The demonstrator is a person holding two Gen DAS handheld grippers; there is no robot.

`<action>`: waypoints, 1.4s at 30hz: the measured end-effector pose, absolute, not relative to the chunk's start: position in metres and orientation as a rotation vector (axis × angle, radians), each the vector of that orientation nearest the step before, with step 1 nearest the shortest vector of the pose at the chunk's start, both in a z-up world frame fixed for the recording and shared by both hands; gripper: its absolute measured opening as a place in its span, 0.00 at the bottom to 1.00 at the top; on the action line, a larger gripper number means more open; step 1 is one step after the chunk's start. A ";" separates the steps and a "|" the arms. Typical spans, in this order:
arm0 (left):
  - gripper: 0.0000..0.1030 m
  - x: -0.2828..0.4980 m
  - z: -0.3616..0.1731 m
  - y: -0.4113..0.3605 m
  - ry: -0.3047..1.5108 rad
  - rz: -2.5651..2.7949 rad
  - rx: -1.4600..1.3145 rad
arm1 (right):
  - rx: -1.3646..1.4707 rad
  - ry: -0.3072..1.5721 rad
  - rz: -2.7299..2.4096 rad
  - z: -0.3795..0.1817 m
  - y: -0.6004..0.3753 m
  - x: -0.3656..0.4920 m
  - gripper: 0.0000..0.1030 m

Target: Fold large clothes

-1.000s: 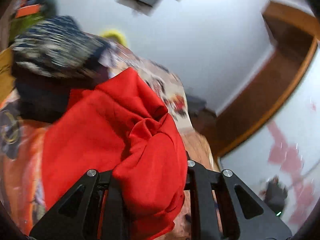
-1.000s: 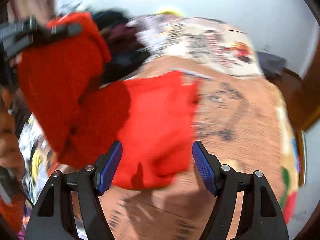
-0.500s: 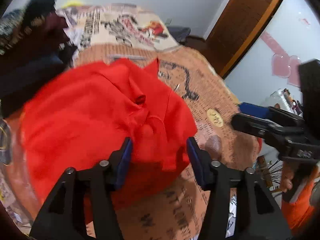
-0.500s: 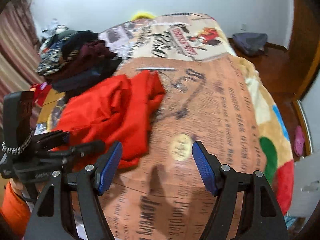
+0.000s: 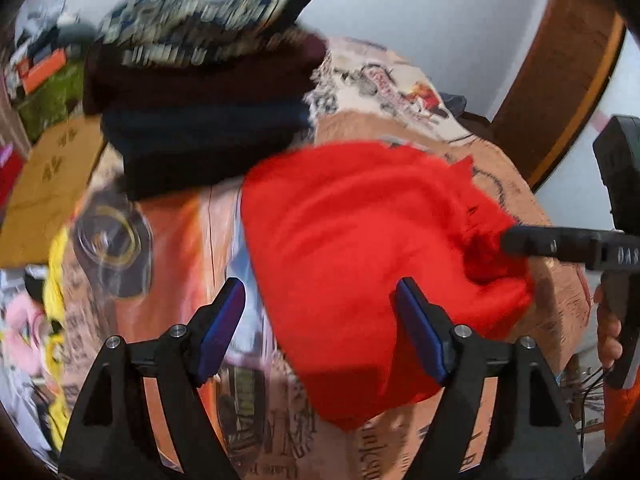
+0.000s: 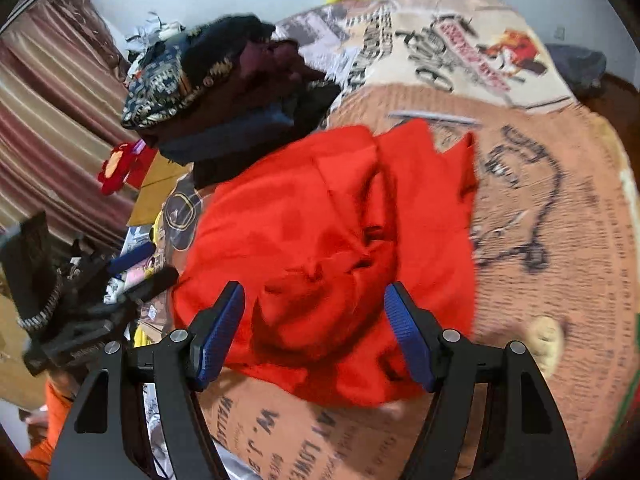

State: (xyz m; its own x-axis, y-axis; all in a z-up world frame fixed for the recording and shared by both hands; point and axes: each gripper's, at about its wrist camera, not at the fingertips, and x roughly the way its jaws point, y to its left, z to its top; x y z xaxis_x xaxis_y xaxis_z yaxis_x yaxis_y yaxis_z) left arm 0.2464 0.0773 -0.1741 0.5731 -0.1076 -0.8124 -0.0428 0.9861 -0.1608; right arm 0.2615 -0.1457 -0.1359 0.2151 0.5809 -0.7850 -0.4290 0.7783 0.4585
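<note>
Left wrist view: my left gripper [image 5: 320,326] points down at the printed bedspread [image 5: 560,200]. Its jaws are opening, the blue pads [image 5: 222,326] standing wide with nothing pressed between them. The red garment [image 5: 360,248] lies bunched on the bedspread; its near edge falls between and beyond my two fingers, clear of both pads. At the right edge my right gripper [image 5: 516,240] reaches in, its dark finger tip at the garment's right-hand folds; I cannot tell from this view whether it touches the cloth. A hand [image 5: 608,332] holds its handle.

Right wrist view: my right gripper [image 6: 316,330] hangs over the same red garment [image 6: 332,248], jaws wide, blue pads [image 6: 408,336] apart and gripping nothing. The cloth lies crumpled below and ahead of the fingers, one flap spread toward the drawn figure printed on the bedspread [image 6: 560,240]. The left gripper [image 6: 132,272] appears at the left edge, just beside the garment's left border.

Behind the garment, in both views, a stack of dark folded clothes [image 5: 208,120] sits on the bed, topped by a patterned piece [image 6: 160,88]. The stack's lowest layer lies just beside the garment's far edge. Striped curtains [image 6: 48,120] hang at the far left. Both views are blurred.
</note>
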 end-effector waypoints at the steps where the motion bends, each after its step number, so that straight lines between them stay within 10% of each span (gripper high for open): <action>1: 0.75 0.246 -0.182 0.082 0.974 -0.045 -0.195 | 0.156 1.171 0.696 -0.138 -0.144 0.262 0.67; 12: 0.89 0.244 -0.220 0.083 0.965 -0.045 -0.276 | 0.105 1.252 0.678 -0.173 -0.124 0.273 0.66; 16: 0.93 0.247 -0.224 0.080 0.976 -0.011 -0.256 | 0.023 1.123 0.710 -0.154 -0.112 0.258 0.23; 19: 0.92 0.248 -0.213 0.085 0.985 0.002 -0.247 | 0.040 1.087 0.723 -0.142 -0.111 0.261 0.12; 32: 0.92 0.230 -0.127 0.082 0.833 -0.043 -0.215 | 0.079 0.815 0.791 -0.033 -0.149 0.255 0.09; 42: 0.96 0.261 -0.205 0.040 1.015 -0.096 -0.136 | -0.066 1.074 0.582 -0.133 -0.192 0.283 0.10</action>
State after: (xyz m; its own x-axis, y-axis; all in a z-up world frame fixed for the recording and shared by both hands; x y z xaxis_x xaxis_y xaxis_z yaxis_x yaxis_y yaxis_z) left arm 0.2609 0.0396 -0.2053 0.5248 -0.1430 -0.8391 0.0168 0.9873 -0.1577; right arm 0.2830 -0.1921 -0.1332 0.3427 0.4161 -0.8423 -0.4788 0.8487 0.2245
